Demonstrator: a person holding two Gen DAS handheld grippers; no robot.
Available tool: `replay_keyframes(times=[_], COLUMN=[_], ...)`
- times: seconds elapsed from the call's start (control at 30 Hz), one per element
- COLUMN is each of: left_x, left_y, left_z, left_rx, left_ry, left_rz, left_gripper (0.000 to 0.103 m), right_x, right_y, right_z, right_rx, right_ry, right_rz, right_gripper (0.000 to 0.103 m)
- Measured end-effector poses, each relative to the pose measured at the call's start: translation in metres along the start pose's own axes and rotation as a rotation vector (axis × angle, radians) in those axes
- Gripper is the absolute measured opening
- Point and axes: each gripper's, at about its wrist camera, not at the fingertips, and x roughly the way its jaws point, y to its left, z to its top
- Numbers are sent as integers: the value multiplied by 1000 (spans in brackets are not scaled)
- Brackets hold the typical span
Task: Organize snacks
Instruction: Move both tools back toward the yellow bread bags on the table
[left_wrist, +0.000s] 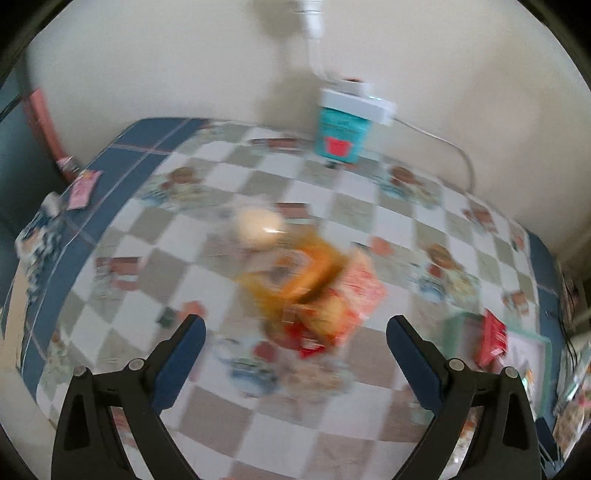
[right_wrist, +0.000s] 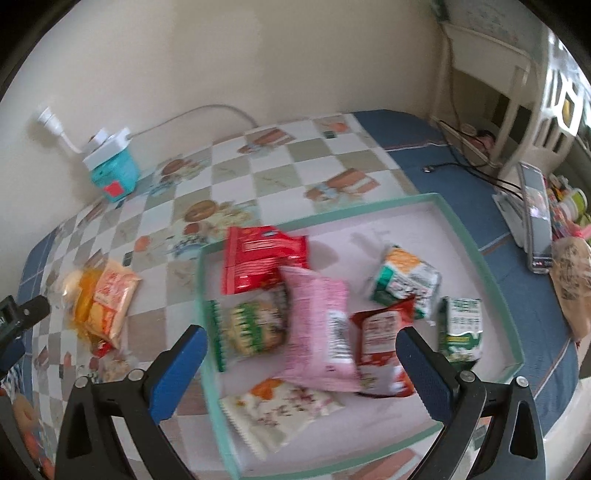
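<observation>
- Left gripper (left_wrist: 295, 328): jaws spread wide, nothing between them; it hangs above the counter (left_wrist: 207, 192), aimed at the loose snack pile. This view is blurred.
- Right gripper (right_wrist: 301, 341): jaws spread wide, holding nothing; it hangs over the near-left part of the tray (right_wrist: 476, 240).
- Counter: covered by a checkered cloth with food prints and a blue border.
- Tray: shallow, mint-green rim, pale floor, lying on the right part of the counter.
- Tray contents: a red packet (right_wrist: 264, 258) at the far-left corner; a pink packet (right_wrist: 321, 328) in the middle, overlapping a green-and-yellow packet (right_wrist: 247, 325) to its left and a red-and-white packet (right_wrist: 380, 339) to its right; a white packet with orange print (right_wrist: 280, 410) at the near edge; 2 green-and-white packets (right_wrist: 406, 280) (right_wrist: 461, 325) toward the right side.
- Loose snack pile (left_wrist: 306, 280): orange, red and pale packets, heaped on the cloth left of the tray, well apart from it; individual packets cannot be told apart.
- Teal box (left_wrist: 341, 134): at the wall, a white power adapter (left_wrist: 354, 99) on top, its cable trailing along the wall.
</observation>
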Motion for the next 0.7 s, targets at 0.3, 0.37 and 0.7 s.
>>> replay_keyframes(times=[0.3,0.37,0.7], left_x=[5,5,16], left_y=[77,90,150], left_z=[8,10,9], left_rx=[-119,-137,-244], left_ry=[8,8,30], left_rz=[56,60,84], left_gripper=[98,98,98], right_x=[1,3,16], right_y=[58,69,121], right_z=[-9,-11,-24], right_rx=[-79,-93,-176], right_ry=[7,12,39], right_rz=[34,44,90], right_gripper=[103,103,103])
